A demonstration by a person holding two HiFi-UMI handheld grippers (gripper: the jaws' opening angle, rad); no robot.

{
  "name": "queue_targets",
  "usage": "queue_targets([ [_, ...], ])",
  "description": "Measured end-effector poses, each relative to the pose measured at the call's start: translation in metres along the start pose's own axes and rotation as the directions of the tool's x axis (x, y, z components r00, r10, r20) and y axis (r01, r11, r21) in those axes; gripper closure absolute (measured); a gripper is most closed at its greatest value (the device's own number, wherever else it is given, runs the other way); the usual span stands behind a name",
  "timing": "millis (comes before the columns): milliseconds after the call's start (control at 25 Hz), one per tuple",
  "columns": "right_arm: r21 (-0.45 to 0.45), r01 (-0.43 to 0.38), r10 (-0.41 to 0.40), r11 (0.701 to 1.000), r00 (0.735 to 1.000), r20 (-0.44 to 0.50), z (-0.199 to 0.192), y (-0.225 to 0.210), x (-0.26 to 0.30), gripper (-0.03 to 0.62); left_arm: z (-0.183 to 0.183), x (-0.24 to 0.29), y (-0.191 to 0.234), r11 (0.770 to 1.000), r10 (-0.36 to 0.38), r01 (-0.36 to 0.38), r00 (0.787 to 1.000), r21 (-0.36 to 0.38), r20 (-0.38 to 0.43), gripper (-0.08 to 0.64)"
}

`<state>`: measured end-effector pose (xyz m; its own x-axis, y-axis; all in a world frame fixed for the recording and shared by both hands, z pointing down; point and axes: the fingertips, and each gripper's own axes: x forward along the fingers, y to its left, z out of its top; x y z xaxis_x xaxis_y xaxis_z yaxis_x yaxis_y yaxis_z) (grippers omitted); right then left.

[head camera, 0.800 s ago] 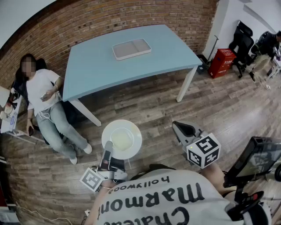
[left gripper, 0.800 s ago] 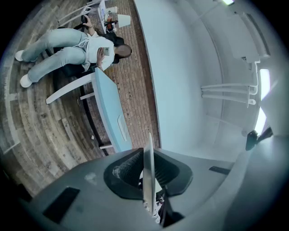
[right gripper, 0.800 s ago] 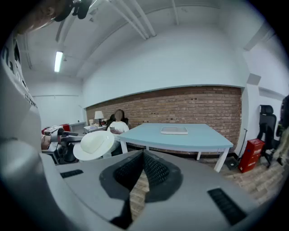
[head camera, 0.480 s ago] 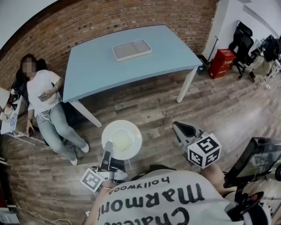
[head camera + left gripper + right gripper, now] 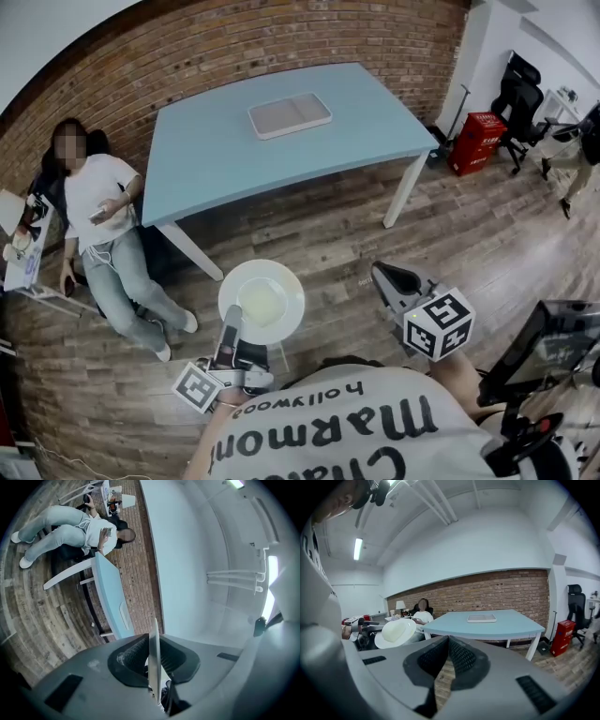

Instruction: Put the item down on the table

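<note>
A white round plate (image 5: 262, 300) hangs above the wooden floor, held by its near rim in my left gripper (image 5: 231, 330), which is shut on it. In the left gripper view the plate (image 5: 154, 641) stands edge-on between the two jaws. From the right gripper view the plate (image 5: 396, 632) shows at the left, tilted. My right gripper (image 5: 386, 275) is held to the right of the plate, jaws shut with nothing in them (image 5: 447, 641). The light blue table (image 5: 281, 155) stands ahead, some way off, with a flat pale tray (image 5: 290, 114) on it.
A person (image 5: 98, 206) sits left of the table, against the brick wall (image 5: 281, 37). A red box (image 5: 476, 139) and a black office chair (image 5: 520, 86) stand at the far right. A dark screen on a stand (image 5: 553, 342) is close at my right.
The whole scene has shifted slightly in the head view. The plate and both grippers keep their places; a person has walked into view at the far right edge.
</note>
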<state>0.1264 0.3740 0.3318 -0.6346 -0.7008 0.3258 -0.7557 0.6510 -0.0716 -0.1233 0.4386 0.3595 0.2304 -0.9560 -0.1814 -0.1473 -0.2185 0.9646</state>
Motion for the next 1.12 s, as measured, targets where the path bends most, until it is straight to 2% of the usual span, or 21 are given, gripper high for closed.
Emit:
queue_targets([
  [240,0.020,0.038,-0.038,0.999,0.999,-0.010,-0.023,0.017,0.012,0.581,0.019,-0.004,0.018,1.000,-0.018,0.017,0.999,-0.004,-0.030,0.534],
  [360,0.037,0.055,-0.054,0.998,0.998,-0.036,-0.035,0.014,0.013,0.581,0.020,-0.001,0.022,1.000,-0.009,0.008,1.000,-0.016,-0.029,0.534],
  [600,0.047,0.047,-0.045,0.998,0.998,-0.040,-0.033,0.000,0.029,0.581,0.019,0.016,0.035,1.000,0.017,-0.017,0.999,-0.022,-0.029,0.534],
  [880,0.064,0.038,-0.035,0.997,0.998,-0.044,-0.020,-0.040,0.072,0.581,0.028,0.066,0.054,0.998,0.043,-0.044,0.999,-0.049,-0.013,0.534],
  [1120,0.077,0.036,-0.032,0.996,0.998,-0.053,0.000,-0.097,0.110,0.581,0.033,0.126,0.065,0.998,0.047,-0.046,0.999,-0.053,0.018,0.534],
])
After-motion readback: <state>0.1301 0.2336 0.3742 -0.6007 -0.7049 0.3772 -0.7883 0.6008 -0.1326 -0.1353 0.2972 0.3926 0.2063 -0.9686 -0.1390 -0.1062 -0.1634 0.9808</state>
